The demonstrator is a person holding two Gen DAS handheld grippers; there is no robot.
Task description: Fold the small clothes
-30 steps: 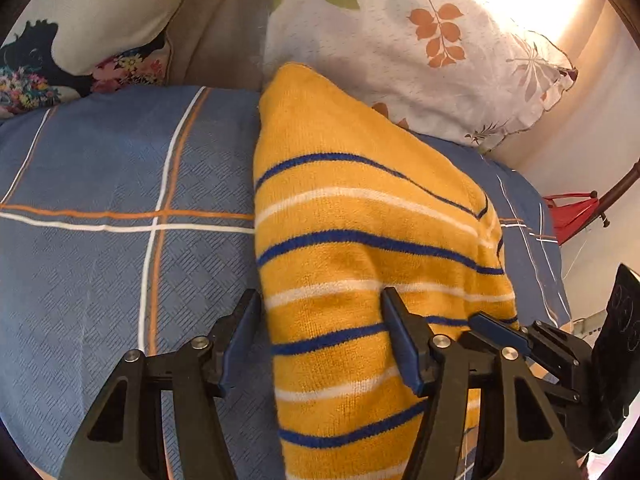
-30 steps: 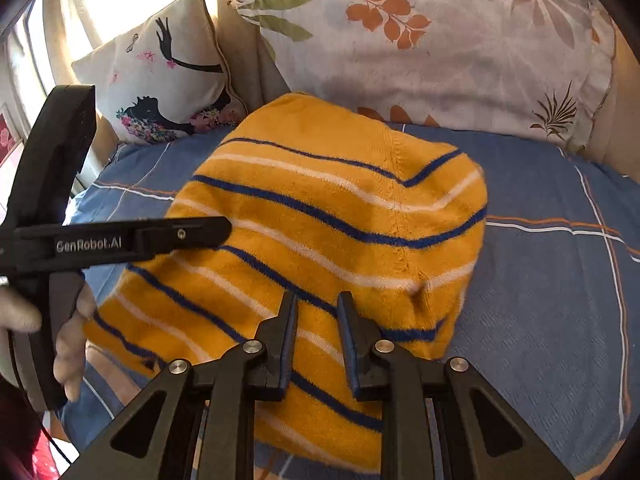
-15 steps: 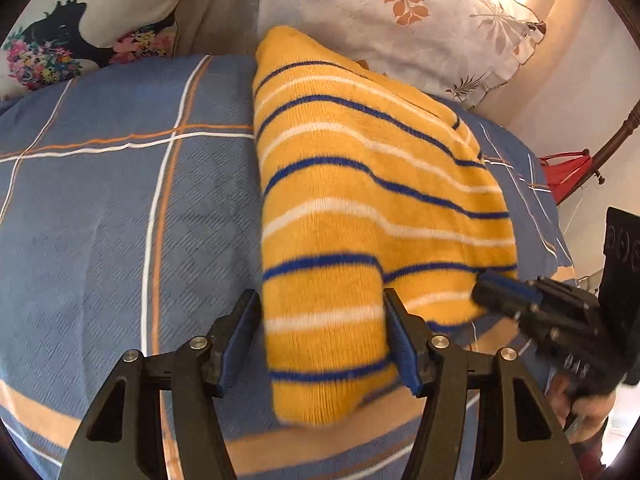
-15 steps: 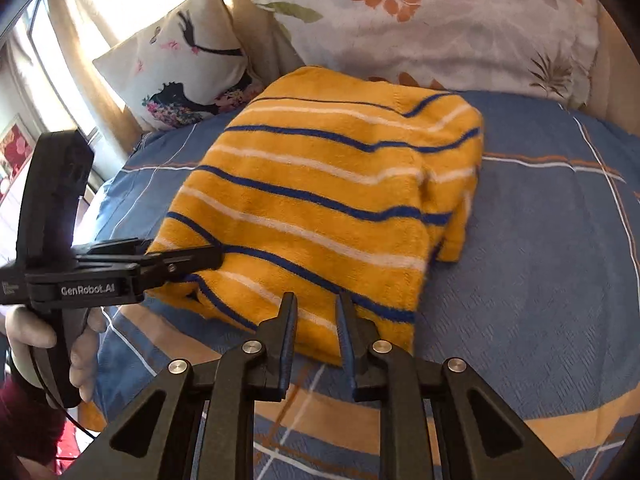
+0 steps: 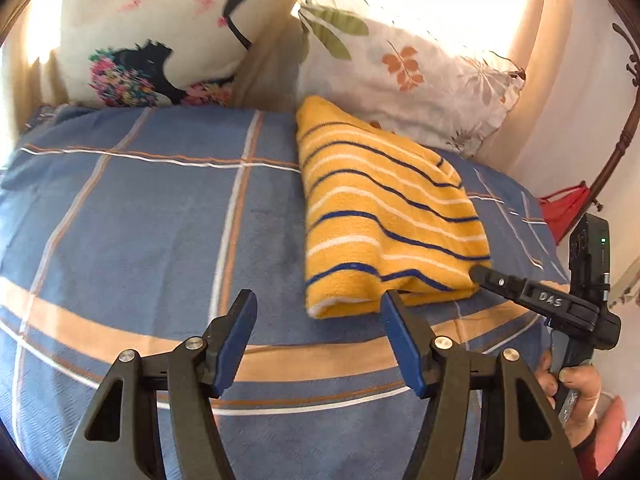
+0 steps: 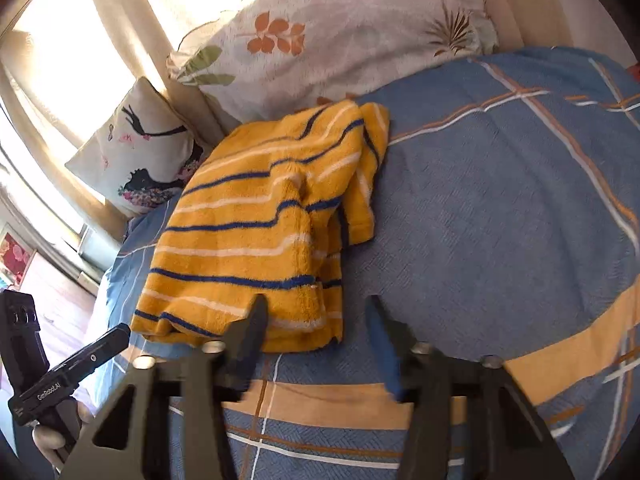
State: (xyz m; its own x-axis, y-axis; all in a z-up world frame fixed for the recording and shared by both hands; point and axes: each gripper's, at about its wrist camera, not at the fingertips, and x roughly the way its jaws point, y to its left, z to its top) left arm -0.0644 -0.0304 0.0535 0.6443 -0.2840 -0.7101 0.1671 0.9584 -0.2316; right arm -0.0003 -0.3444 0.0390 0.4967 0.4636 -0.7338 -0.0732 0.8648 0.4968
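A yellow knit garment (image 5: 380,216) with blue and white stripes lies folded on the blue plaid bed cover (image 5: 160,240), its far end against the pillows. It also shows in the right wrist view (image 6: 256,232), with a sleeve hanging out along its right side. My left gripper (image 5: 320,304) is open and empty, just off the garment's near left corner. My right gripper (image 6: 316,308) is open and empty at the garment's near edge; it shows in the left wrist view (image 5: 480,274) at the near right corner.
A leaf-print pillow (image 5: 400,64) and a cushion with a black figure (image 5: 160,32) lean at the head of the bed. The bed's near edge falls off below both grippers. A red object (image 5: 560,212) and a dark curved frame (image 5: 616,140) stand to the right.
Both grippers have drawn back toward the bed's near edge, off the garment. My right gripper has opened; it was shut before. The garment now lies free on the cover.
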